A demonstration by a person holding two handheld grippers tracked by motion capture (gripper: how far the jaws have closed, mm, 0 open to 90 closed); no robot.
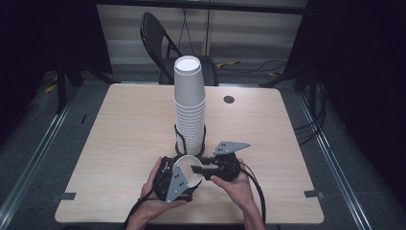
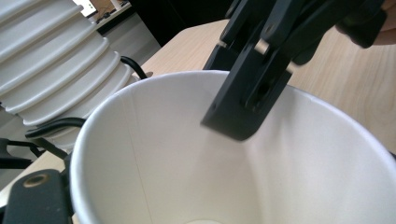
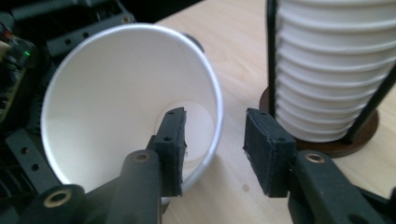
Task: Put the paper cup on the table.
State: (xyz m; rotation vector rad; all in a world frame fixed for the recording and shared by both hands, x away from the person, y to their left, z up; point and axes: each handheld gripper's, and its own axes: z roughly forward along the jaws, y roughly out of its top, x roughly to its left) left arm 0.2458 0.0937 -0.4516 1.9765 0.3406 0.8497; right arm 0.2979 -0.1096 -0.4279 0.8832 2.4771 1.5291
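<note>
A white paper cup (image 1: pixel 188 168) lies tilted on its side above the table's near edge, its mouth facing right. My left gripper (image 1: pixel 183 176) is shut on it from the left; one black finger (image 2: pixel 35 196) rests against the cup's outer wall (image 2: pixel 140 154). My right gripper (image 3: pixel 215 126) is open and straddles the cup's rim (image 3: pixel 215 116). Its left finger (image 3: pixel 172 140) is inside the cup and its right finger (image 3: pixel 268 144) is outside, both clear of the wall. In the high view the right gripper (image 1: pixel 197 168) reaches into the cup from the right.
A tall stack of white cups (image 1: pixel 189 105) stands mid-table in a black wire holder on a round dark base (image 3: pixel 345 142), just behind both grippers. The wooden table (image 1: pixel 119 129) has a cable hole (image 1: pixel 229 99). A black folding chair (image 1: pixel 160 43) stands beyond the far edge.
</note>
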